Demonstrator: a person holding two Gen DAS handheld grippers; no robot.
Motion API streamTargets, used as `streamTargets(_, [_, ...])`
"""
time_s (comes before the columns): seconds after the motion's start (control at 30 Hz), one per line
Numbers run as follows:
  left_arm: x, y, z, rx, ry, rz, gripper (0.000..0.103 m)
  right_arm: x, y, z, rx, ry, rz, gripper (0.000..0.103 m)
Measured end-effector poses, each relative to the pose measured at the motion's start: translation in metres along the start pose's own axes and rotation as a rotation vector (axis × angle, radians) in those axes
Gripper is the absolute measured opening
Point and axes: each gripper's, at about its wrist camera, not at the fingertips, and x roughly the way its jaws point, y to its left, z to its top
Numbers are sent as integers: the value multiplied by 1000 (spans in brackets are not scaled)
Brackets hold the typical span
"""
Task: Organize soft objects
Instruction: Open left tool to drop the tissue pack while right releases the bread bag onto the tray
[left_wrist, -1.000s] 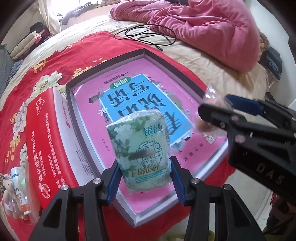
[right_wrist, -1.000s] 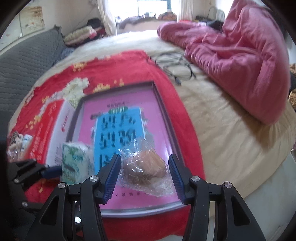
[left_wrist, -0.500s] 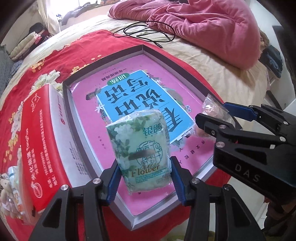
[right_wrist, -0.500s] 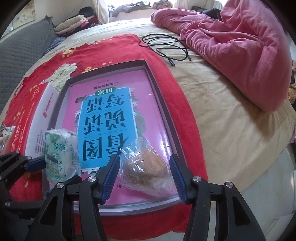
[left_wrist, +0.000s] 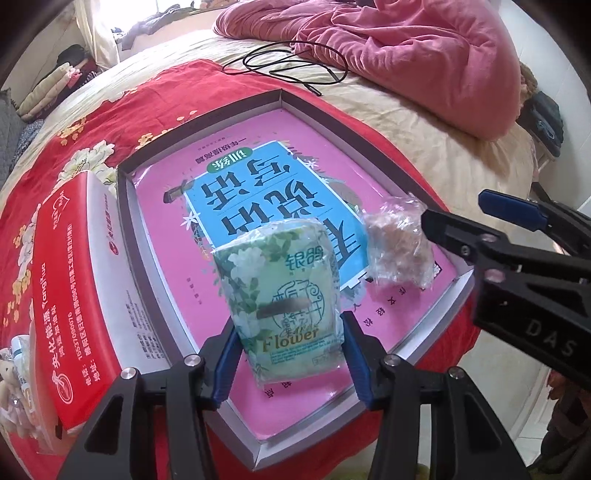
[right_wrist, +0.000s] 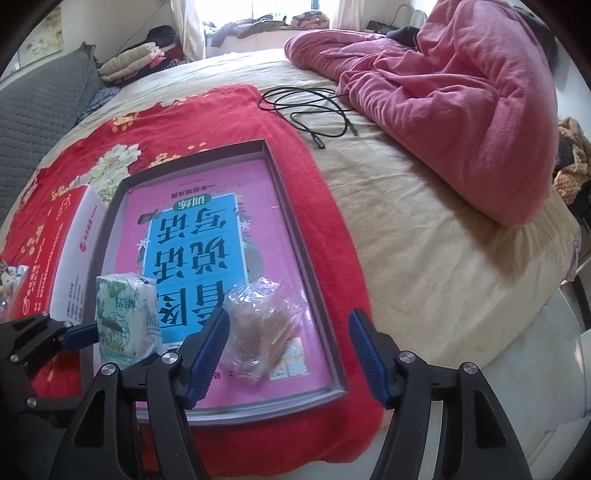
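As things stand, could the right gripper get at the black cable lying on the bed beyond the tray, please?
Probably yes. The right gripper is opening, its pads off the clear bag lying in the tray, so it carries nothing. Only bare bedsheet and red cloth lie before the black cable.

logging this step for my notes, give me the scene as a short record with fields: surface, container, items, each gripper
surface: bed with a red floral cloth over a beige sheet
container: shallow grey tray lined with a pink and blue book cover
item 1: green tissue pack, upright, over the tray's near end
item 2: clear bag of bread, lying in the tray
left gripper: fingers clamped on the tissue pack
right gripper: fingers opening, bag between them, far finger clear of it
beside tray: red and white box
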Motion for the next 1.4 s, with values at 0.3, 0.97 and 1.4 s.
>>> streamTargets(0.3, [-3,1,0,10,-11,19,58,-4,-2,-1,14,-7,-17,69])
streamTargets(0.97, [-55,17,-5,-11,-104,-54,72,-23,-1,1,55,-49,-25,76])
streamTargets(1.4, [-99,40,-22,-70,-158,-29,76,-47,16,0,9,-83,-29,76])
